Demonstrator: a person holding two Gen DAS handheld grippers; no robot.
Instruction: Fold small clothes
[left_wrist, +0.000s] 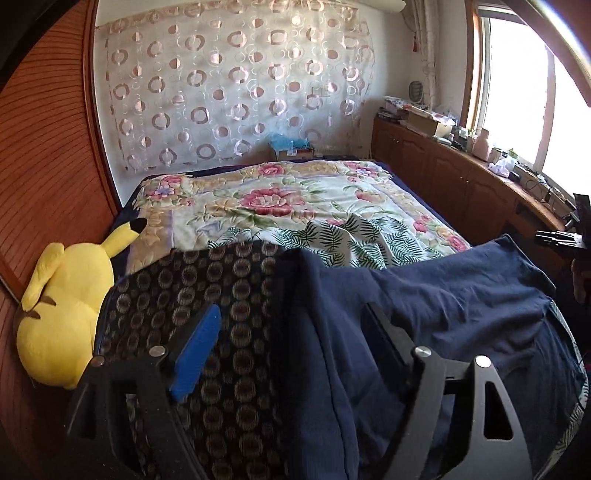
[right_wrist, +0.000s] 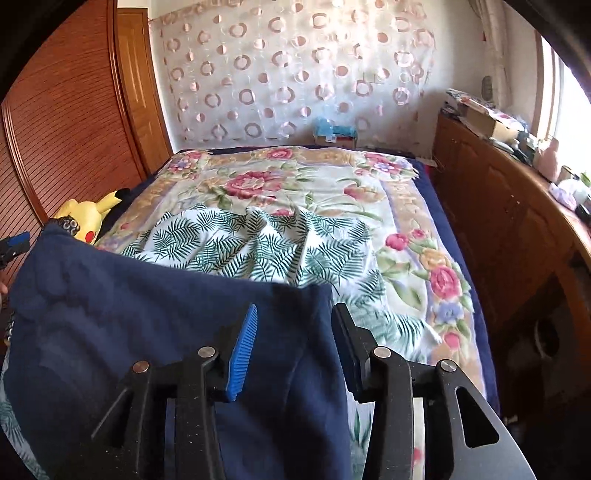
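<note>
A navy garment (left_wrist: 424, 295) lies spread across the near end of the bed, its far edge folded over. In the left wrist view a dark cloth with a ring pattern (left_wrist: 207, 280) lies beside it on the left. My left gripper (left_wrist: 291, 310) is open wide just above the seam where the two meet, and its pads press on nothing. In the right wrist view the navy garment (right_wrist: 147, 332) fills the lower left. My right gripper (right_wrist: 295, 310) is open over the garment's right edge, which lies loose between the fingers.
A leaf-print cloth (right_wrist: 258, 243) lies crumpled beyond the navy garment on a floral blanket (right_wrist: 406, 206). A yellow plush toy (left_wrist: 62, 306) sits at the bed's left edge by a wooden wall. A cluttered wooden cabinet (right_wrist: 509, 221) runs along the right under a window.
</note>
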